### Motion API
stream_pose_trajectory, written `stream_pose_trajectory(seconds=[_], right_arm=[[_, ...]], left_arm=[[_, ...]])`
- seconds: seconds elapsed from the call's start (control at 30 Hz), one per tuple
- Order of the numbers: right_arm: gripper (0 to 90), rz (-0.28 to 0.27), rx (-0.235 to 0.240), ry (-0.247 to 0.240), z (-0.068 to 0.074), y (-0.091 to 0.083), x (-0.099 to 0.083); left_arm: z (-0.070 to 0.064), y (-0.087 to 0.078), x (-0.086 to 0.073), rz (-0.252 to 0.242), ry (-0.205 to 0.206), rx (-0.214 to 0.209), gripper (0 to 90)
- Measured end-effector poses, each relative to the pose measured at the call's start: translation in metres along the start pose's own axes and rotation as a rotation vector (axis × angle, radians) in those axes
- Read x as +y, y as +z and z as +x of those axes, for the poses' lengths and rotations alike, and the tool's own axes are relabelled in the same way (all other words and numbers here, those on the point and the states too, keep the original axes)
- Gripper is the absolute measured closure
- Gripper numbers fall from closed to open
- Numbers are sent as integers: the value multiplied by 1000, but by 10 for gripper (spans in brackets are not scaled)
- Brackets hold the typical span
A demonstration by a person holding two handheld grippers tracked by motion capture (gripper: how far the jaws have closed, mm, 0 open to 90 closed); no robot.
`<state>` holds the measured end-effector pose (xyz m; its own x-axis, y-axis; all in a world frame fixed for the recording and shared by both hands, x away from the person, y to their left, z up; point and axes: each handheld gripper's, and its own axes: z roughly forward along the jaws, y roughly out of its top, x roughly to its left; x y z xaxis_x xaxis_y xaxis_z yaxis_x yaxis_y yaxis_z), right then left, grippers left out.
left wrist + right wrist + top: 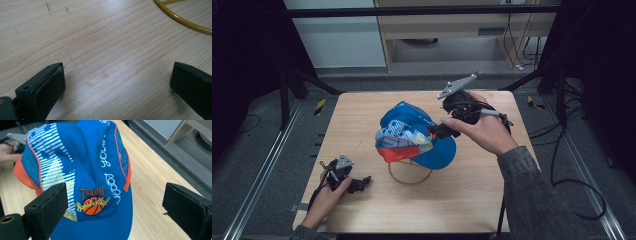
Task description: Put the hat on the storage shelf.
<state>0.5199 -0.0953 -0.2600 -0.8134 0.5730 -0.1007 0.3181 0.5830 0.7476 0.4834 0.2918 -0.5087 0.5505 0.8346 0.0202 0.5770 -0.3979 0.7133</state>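
Note:
A blue cap (412, 135) with white stripes, orange trim and a basketball patch (92, 205) sits on a yellow wire stand (409, 175) at the table's middle. My right gripper (437, 131) hovers just right of the cap; in the right gripper view its jaws stand wide apart over the cap's front and brim (100, 195), gripper (115, 207) open. My left gripper (362, 182) rests low at the front left of the table, open, with bare wood between its fingers (47, 87). The stand's yellow ring (182, 20) curves past the top right of the left gripper view.
The wooden table (482, 190) is bounded by dark frame posts and rails. Cables (572, 185) trail over the grey floor at the right. A cabinet (452, 30) stands beyond the far edge.

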Motion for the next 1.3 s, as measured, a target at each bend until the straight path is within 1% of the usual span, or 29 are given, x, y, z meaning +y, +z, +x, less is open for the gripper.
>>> stream_pose_trajectory(seconds=[0.17, 0.23, 0.37, 0.6, 0.67, 0.7, 0.8, 0.83, 0.87, 0.9, 0.93, 0.97, 1.0, 1.2, 1.23, 1.27, 1.3], right_arm=[[67, -3, -17, 13, -2, -4, -10], [74, -8, -36, 22, -4, -7, -15], [89, -33, -61, 49, -8, -14, -27], [105, -42, -90, 76, -14, -26, -54], [105, -43, -89, 82, -15, -27, -57], [109, -43, -91, 96, -16, -29, -66], [109, -39, -106, 107, -17, -31, -77], [109, -39, -106, 107, -17, -31, -77], [109, -50, -118, 118, -17, -31, -85], [109, -50, -118, 118, -17, -31, -85], [110, -50, -125, 127, -17, -31, -93], [110, -50, -125, 127, -17, -31, -93], [111, -55, -136, 138, -17, -30, -102], [116, -52, -151, 171, -18, -26, -126], [116, -52, -151, 171, -18, -26, -126], [118, -49, -158, 174, -18, -22, -135], [118, -49, -158, 174, -18, -22, -135]], left_arm=[[0, 0, 0, 0, -3, -1, 0], [0, 0, 0, 1, 0, -1, 0], [0, 0, 0, 1, 3, -1, 0], [0, 0, 0, 1, 3, -1, 0], [0, 0, 0, 1, 3, -1, 0], [0, 0, 0, 1, 3, -1, 0], [0, 0, 0, 1, 3, -1, 0], [0, 0, 0, 1, 3, -1, 0], [0, 0, 0, 1, 3, -1, 0], [0, 0, 0, 1, 3, -1, 0], [0, 0, 0, 1, 3, -1, 0], [0, 0, 0, 1, 3, -1, 0], [0, 0, 0, 1, 3, -1, 0], [0, 0, 0, 3, 3, -1, 0], [0, 0, 0, 3, 3, -1, 0], [0, 0, 0, 3, 3, -1, 0], [0, 0, 0, 3, 3, -1, 0]])
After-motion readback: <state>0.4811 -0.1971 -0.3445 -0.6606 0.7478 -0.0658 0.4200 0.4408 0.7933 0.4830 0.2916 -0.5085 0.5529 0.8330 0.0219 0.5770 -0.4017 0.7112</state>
